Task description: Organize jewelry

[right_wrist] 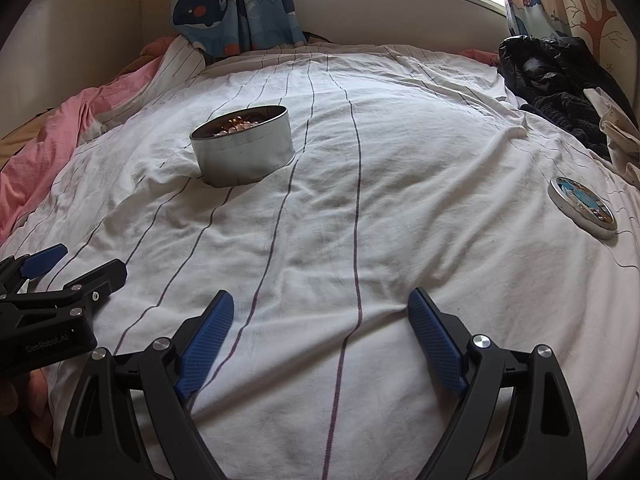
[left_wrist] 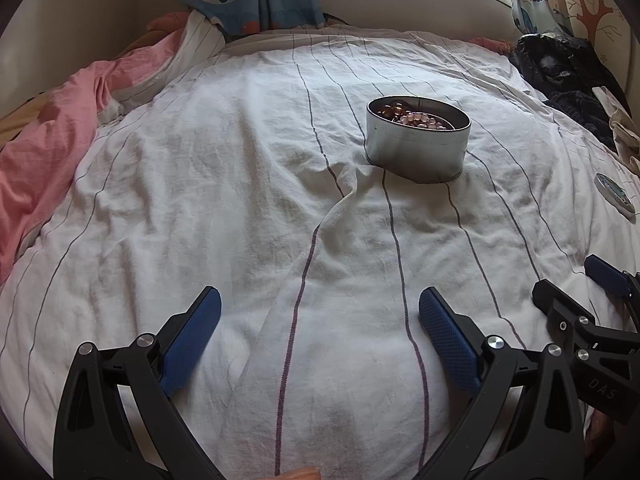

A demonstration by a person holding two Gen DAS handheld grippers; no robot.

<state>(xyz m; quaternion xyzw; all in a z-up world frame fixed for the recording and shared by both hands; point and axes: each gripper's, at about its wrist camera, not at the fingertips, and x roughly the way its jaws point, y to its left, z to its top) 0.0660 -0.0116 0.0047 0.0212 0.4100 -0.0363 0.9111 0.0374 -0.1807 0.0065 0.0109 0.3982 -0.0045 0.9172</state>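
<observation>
Beads [left_wrist: 416, 118] in tin [right_wrist: 244, 152]; lid [right_wrist: 582, 207] picture clear from right wrist only

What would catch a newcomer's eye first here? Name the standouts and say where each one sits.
The round metal tin stands open in the middle of the striped white bedsheet, filled with pinkish beads. Its picture-printed lid lies flat and apart from it, near the bed's right edge. In the foreground the left tool and right tool are both open and hold nothing.
</observation>
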